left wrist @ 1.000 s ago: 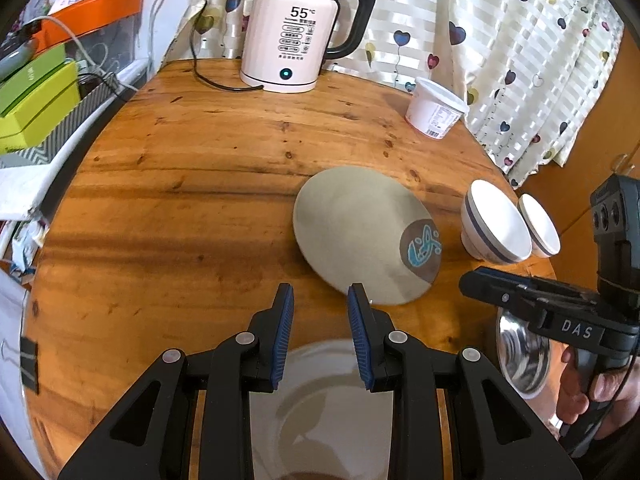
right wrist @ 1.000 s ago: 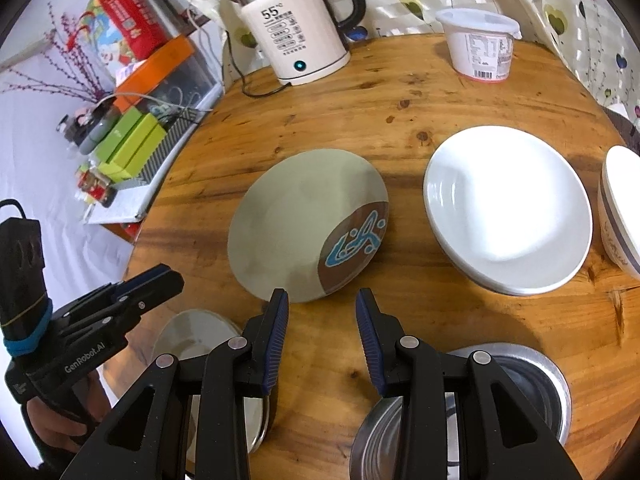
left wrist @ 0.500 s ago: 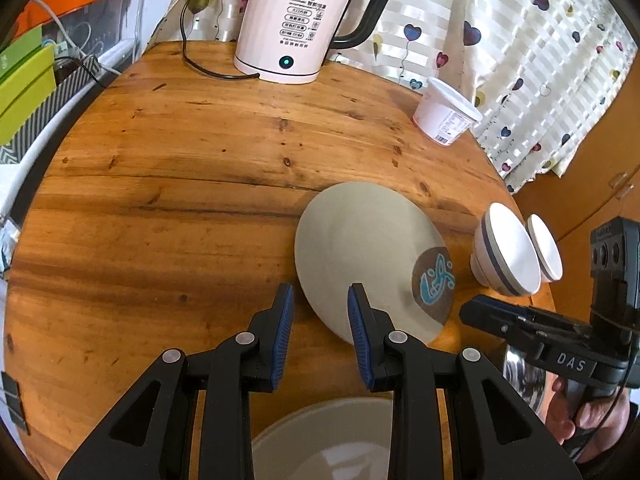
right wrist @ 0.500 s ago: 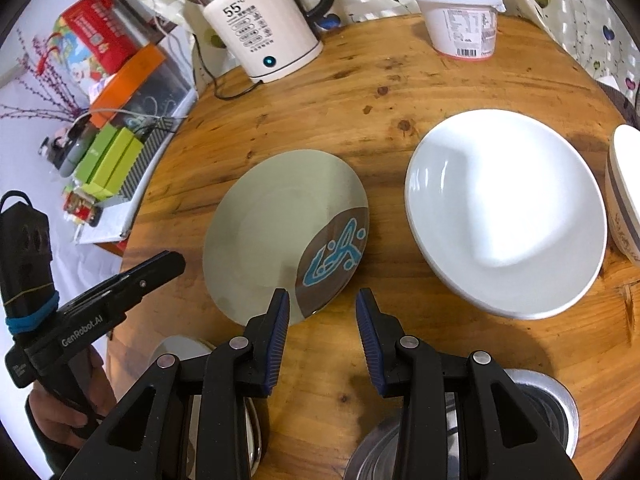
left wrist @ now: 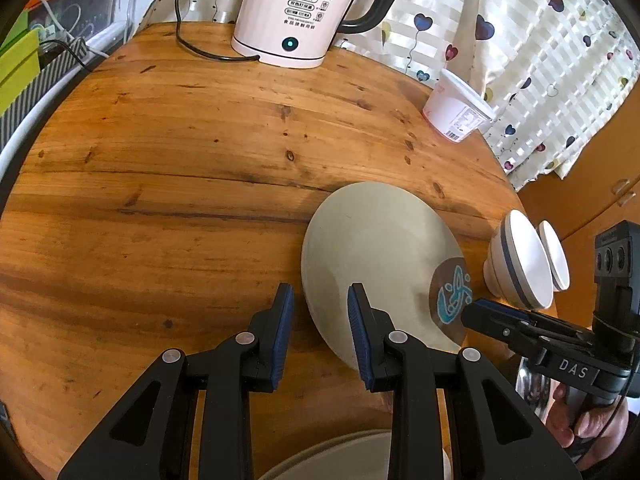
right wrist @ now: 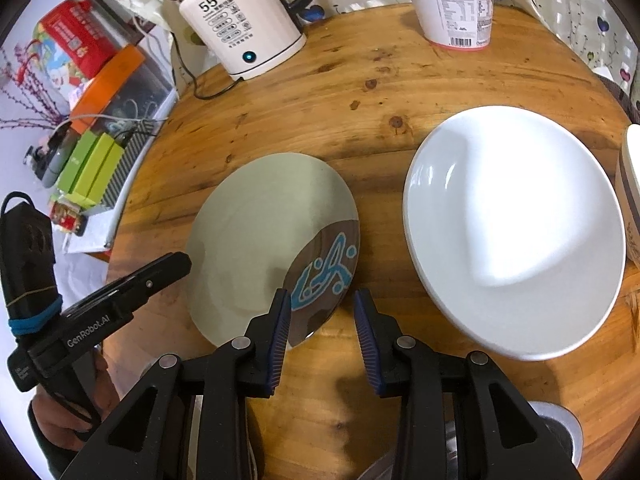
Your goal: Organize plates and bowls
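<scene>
While both tools hung over the round wooden desk (right wrist: 400,92) with nothing between their fingers, the scene ran, from the left, past the green boxes (right wrist: 90,168) and the kettle (right wrist: 240,20) at the far edge to the crockery in the middle. The left gripper (left wrist: 320,316) was open, its right finger over the near-left rim of the grey plate (left wrist: 380,268), probably lined up to take that rim. The right gripper (right wrist: 320,320) was open too, its left finger above the plate's blue-patterned patch (right wrist: 324,272), so both seemed aimed at the same dish. Right of it lay the white plate (right wrist: 516,232), flat on the wood and apart from the grey one, a likely base for stacking. Farther right sat the two striped bowls (left wrist: 524,264), side by side near the edge; the yogurt tub (right wrist: 456,12) stood at the back. Compared with a second earlier, both grippers had moved forward: the grey plate had been well ahead of the fingertips then, and the pale dish (left wrist: 340,456) under the left gripper had slid almost out of view.
</scene>
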Tool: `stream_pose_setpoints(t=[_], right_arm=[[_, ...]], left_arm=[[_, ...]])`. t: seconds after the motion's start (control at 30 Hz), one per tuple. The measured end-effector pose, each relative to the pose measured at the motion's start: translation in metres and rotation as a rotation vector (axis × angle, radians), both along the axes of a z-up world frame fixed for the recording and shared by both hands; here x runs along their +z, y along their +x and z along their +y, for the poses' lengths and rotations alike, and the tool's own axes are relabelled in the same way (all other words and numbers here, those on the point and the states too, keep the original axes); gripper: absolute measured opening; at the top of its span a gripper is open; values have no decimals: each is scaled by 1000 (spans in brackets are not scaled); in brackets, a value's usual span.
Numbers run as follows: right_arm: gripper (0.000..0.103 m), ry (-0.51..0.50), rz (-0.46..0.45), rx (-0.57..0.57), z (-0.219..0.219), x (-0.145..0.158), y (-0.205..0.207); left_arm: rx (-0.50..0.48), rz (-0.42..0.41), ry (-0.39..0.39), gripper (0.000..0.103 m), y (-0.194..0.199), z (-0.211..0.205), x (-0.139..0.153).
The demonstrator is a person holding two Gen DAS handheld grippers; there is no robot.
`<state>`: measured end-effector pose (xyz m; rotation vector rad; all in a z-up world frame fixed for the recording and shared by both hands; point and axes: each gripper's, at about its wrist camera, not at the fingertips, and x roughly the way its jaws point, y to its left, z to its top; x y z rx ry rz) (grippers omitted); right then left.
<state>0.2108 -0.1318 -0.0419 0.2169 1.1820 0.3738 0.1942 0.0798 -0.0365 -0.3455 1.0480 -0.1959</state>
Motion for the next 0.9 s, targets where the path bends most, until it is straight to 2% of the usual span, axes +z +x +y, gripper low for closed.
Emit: stream_pose_setpoints(t=[0.47,0.9], right_arm=[[25,-4,26,-14,5,-10,10],[23,-8,5,-16,7,-7,8]], left_arm=[[-40,9,-28,29,14,-3,-11],[-49,-6,14,29,9,-5,-7]])
